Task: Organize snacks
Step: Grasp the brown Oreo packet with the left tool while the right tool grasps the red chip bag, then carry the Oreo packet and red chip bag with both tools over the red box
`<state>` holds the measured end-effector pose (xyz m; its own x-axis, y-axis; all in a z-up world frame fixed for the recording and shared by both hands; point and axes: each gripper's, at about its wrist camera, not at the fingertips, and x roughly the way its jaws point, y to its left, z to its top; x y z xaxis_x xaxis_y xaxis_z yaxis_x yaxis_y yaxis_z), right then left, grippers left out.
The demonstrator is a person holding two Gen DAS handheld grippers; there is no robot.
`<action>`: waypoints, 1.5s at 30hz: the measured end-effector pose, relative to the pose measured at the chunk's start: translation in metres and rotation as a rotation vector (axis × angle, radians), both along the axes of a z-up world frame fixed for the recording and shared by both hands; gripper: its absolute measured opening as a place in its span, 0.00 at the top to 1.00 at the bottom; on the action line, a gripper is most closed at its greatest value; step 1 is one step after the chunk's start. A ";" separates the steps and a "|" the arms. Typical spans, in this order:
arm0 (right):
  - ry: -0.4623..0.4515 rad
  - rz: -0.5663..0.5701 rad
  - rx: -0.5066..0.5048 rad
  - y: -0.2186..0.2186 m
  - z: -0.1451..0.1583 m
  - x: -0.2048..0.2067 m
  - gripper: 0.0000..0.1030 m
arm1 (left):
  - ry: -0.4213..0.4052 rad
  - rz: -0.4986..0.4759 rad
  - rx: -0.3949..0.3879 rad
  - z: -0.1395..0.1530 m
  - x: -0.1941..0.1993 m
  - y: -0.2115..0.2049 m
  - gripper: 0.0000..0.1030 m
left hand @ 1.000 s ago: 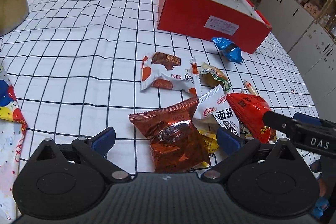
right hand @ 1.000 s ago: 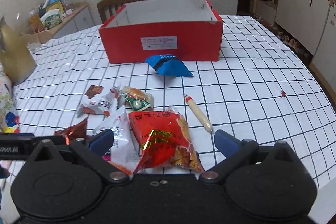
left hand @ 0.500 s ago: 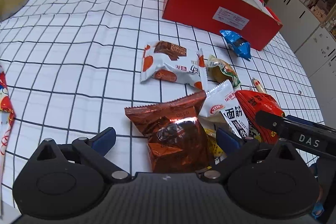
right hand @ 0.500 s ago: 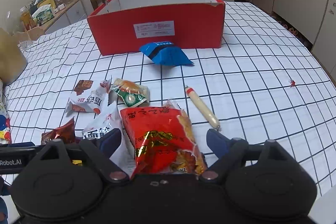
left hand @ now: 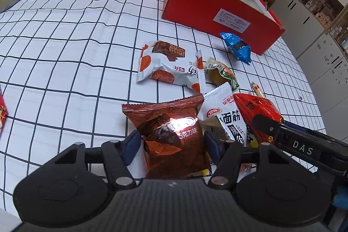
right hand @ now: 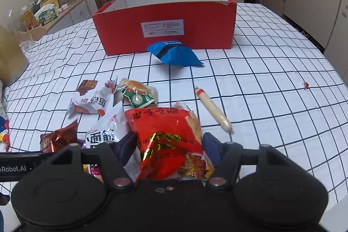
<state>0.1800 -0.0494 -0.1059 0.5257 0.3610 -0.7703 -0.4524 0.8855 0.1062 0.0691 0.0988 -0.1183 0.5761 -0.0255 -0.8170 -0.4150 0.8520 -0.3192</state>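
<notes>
A copper-brown foil snack packet (left hand: 169, 123) lies on the checked tablecloth between the fingers of my left gripper (left hand: 171, 142). The jaws are closing, and both blue pads touch the packet's sides. A red snack packet (right hand: 165, 134) lies between the fingers of my right gripper (right hand: 168, 145). Those jaws are closing too, with the pads against its edges. In the left wrist view the right gripper's finger (left hand: 304, 149) rests by the red packet (left hand: 256, 110). The open red box (right hand: 165, 14) stands farther back on the table.
Loose snacks lie between the grippers and the box: a blue packet (right hand: 174, 53), a sausage stick (right hand: 213, 112), a green-labelled bun (right hand: 137, 95), a white chocolate-cake wrapper (left hand: 169, 66) and a white gluten-snack packet (left hand: 226, 119). A chair stands behind the table. Cabinets line the right.
Both pairs of jaws have narrowed from wide open onto their packets. Both cameras have come a little closer to the packets.
</notes>
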 end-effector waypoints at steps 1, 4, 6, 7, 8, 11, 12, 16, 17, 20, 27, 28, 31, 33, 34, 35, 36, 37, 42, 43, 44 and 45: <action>-0.004 0.001 0.001 0.000 0.000 -0.001 0.40 | -0.003 -0.003 0.000 0.001 -0.001 -0.001 0.48; -0.019 0.014 0.009 0.000 0.002 -0.005 0.43 | -0.004 -0.016 0.019 0.001 -0.002 -0.005 0.53; -0.026 0.019 0.010 0.000 0.003 -0.007 0.45 | -0.002 -0.025 0.026 0.003 -0.002 -0.007 0.55; -0.027 0.019 0.013 0.000 0.004 -0.008 0.45 | -0.004 -0.027 0.025 0.004 -0.003 -0.007 0.55; -0.032 0.022 0.017 -0.001 0.005 -0.010 0.45 | -0.008 -0.027 0.026 0.006 -0.003 -0.007 0.55; -0.060 0.026 0.021 -0.003 0.011 -0.015 0.47 | -0.028 -0.026 0.045 0.013 -0.005 -0.007 0.55; -0.065 0.029 0.028 -0.005 0.013 -0.016 0.47 | -0.032 -0.026 0.046 0.015 -0.006 -0.007 0.55; -0.088 0.028 0.040 -0.010 0.021 -0.019 0.47 | -0.046 -0.027 0.055 0.023 -0.008 -0.006 0.55; -0.087 0.025 0.046 -0.012 0.022 -0.019 0.47 | -0.050 -0.029 0.061 0.026 -0.008 -0.006 0.55; -0.089 0.020 0.060 -0.017 0.028 -0.019 0.47 | -0.061 -0.034 0.068 0.036 -0.008 -0.006 0.55; -0.128 0.026 0.086 -0.022 0.048 -0.020 0.47 | -0.093 -0.054 0.089 0.059 0.000 -0.008 0.55; -0.130 0.027 0.089 -0.022 0.051 -0.019 0.47 | -0.097 -0.061 0.093 0.063 0.002 -0.009 0.55; -0.148 0.026 0.097 -0.023 0.062 -0.016 0.47 | -0.118 -0.073 0.112 0.076 0.009 -0.012 0.55; -0.163 0.025 0.101 -0.023 0.070 -0.013 0.47 | -0.130 -0.084 0.124 0.085 0.015 -0.015 0.55; -0.168 0.025 0.104 -0.024 0.074 -0.012 0.47 | -0.136 -0.091 0.129 0.090 0.019 -0.016 0.55; -0.175 0.024 0.105 -0.023 0.079 -0.010 0.47 | -0.142 -0.095 0.133 0.094 0.023 -0.017 0.55; -0.182 0.023 0.103 -0.023 0.082 -0.008 0.47 | -0.150 -0.096 0.138 0.098 0.026 -0.018 0.55; -0.190 0.024 0.102 -0.022 0.086 -0.006 0.47 | -0.158 -0.100 0.143 0.103 0.030 -0.019 0.55; -0.228 0.027 0.102 -0.018 0.105 0.005 0.47 | -0.200 -0.122 0.171 0.125 0.052 -0.022 0.55; -0.238 0.028 0.101 -0.018 0.109 0.008 0.47 | -0.207 -0.125 0.175 0.129 0.056 -0.022 0.55; -0.245 0.028 0.099 -0.017 0.113 0.010 0.47 | -0.213 -0.126 0.178 0.132 0.062 -0.021 0.55; -0.253 0.027 0.099 -0.015 0.117 0.014 0.47 | -0.218 -0.129 0.180 0.136 0.067 -0.020 0.55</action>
